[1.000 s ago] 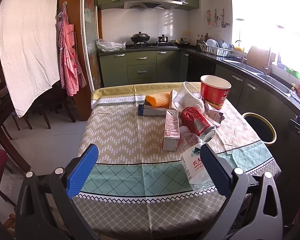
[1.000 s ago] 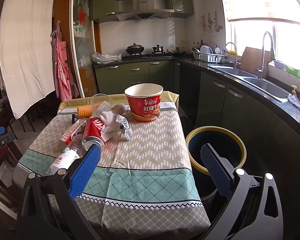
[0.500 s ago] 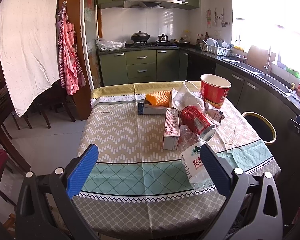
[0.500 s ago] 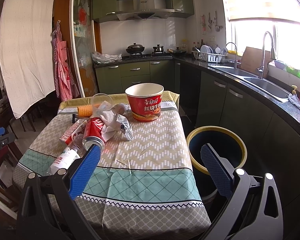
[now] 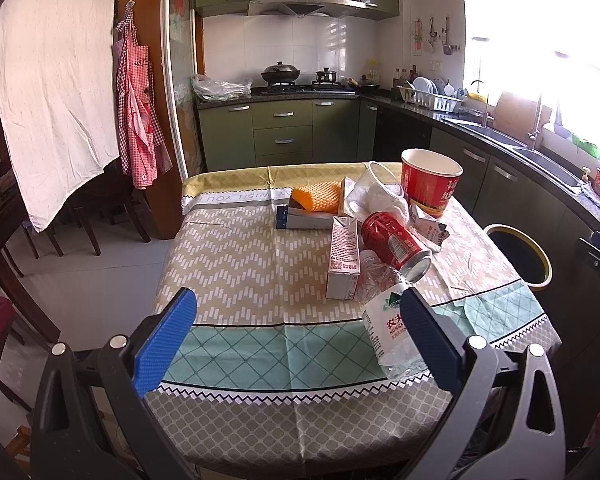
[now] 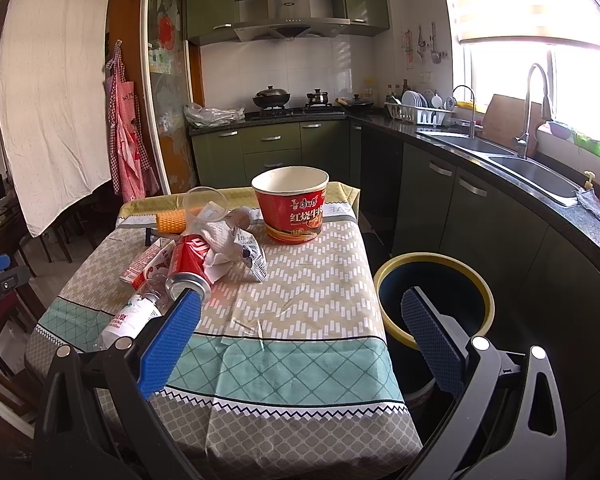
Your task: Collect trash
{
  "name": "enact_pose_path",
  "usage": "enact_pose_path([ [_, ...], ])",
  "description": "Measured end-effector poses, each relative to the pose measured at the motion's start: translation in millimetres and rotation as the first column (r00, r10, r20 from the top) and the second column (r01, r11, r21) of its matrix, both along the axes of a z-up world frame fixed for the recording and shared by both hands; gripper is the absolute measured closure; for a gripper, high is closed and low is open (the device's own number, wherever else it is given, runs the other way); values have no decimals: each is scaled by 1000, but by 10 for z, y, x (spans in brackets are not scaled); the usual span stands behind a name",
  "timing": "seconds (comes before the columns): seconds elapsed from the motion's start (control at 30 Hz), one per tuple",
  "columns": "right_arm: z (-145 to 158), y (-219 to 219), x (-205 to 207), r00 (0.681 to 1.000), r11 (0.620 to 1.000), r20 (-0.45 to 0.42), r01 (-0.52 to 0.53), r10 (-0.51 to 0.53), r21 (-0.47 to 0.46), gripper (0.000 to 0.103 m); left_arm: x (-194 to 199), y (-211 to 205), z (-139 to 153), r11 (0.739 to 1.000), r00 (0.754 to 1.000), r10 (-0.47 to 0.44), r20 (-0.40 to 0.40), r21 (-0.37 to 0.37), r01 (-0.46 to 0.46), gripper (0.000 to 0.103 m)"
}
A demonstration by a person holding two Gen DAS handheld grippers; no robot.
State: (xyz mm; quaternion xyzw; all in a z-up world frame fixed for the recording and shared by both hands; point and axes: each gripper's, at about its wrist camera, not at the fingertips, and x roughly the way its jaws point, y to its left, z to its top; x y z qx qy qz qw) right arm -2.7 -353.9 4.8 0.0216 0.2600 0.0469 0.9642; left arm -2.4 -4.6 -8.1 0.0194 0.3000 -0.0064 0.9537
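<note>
While the trash is heaped on the far half of the surface (image 5: 236, 264), nothing has been collected yet. Left wrist view: the left claw (image 5: 296, 336) is held spread apart and empty at the near edge of the surface, probably staged for a first pick. The plastic bottle (image 5: 388, 332) is seen lying nearest, just beside the right pad; the red can (image 5: 396, 242) leans on it, the carton (image 5: 342, 262) alongside. Right wrist view: the right claw (image 6: 300, 342) is likewise held apart, empty. The bin (image 6: 434, 300) is seen open just right of the surface, presumably placed for short drops. The noodle cup (image 6: 291, 204) stands upright behind the heap.
</note>
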Motion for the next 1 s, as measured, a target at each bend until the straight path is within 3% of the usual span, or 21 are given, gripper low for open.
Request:
enact_pose_path([
  [1.0,-30,10,40,1000,1000,-11,-4,4,0,4,7,26,-14,1000,1000,6,-11,-3,-6,6],
])
